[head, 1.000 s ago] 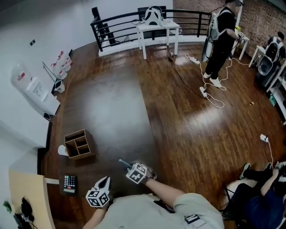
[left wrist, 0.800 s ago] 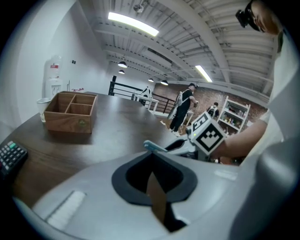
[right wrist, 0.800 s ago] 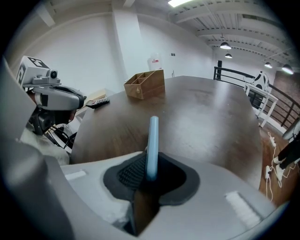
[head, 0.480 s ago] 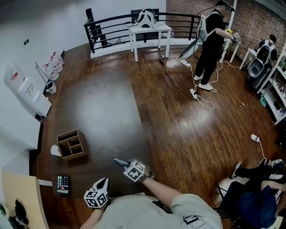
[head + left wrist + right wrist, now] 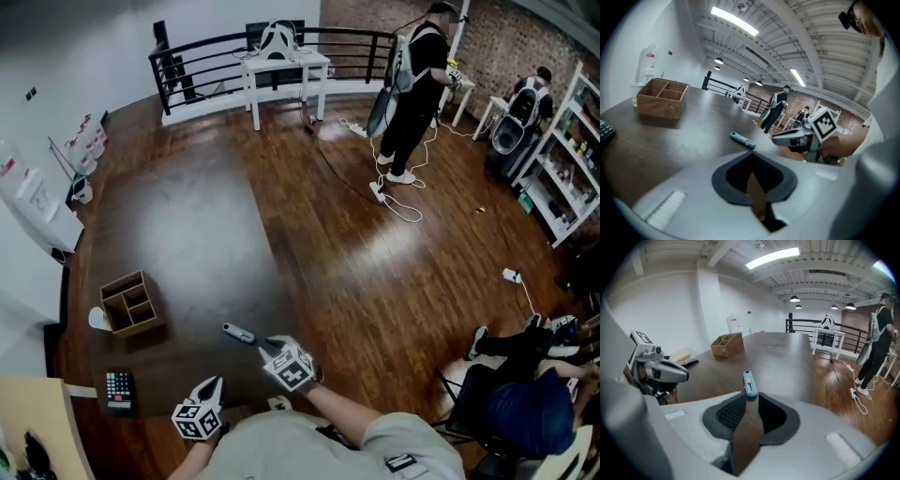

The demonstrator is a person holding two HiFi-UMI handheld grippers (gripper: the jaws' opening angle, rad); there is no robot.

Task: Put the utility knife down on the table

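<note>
The utility knife (image 5: 239,334), light blue with a slider, lies flat on the dark brown table (image 5: 197,244). In the right gripper view the utility knife (image 5: 749,383) shows whole, its rounded near end just beyond the jaw tips. My right gripper (image 5: 264,345) sits right behind it, slightly open, with only table showing between its jaws. From the left gripper view, a small gap separates the utility knife (image 5: 742,139) from the right gripper (image 5: 774,137). My left gripper (image 5: 216,382) hovers near the table's front edge, shut and empty.
A wooden divided box (image 5: 129,304) stands at the table's left, with a white cup (image 5: 97,319) beside it. A calculator (image 5: 117,386) lies near the front left corner. Beyond the table, a person (image 5: 408,84) stands by a white table (image 5: 277,66); another person (image 5: 516,403) sits at lower right.
My right gripper carried the knife a little forward and left, and now the knife rests on the table clear of the jaws. The left gripper barely moved.
</note>
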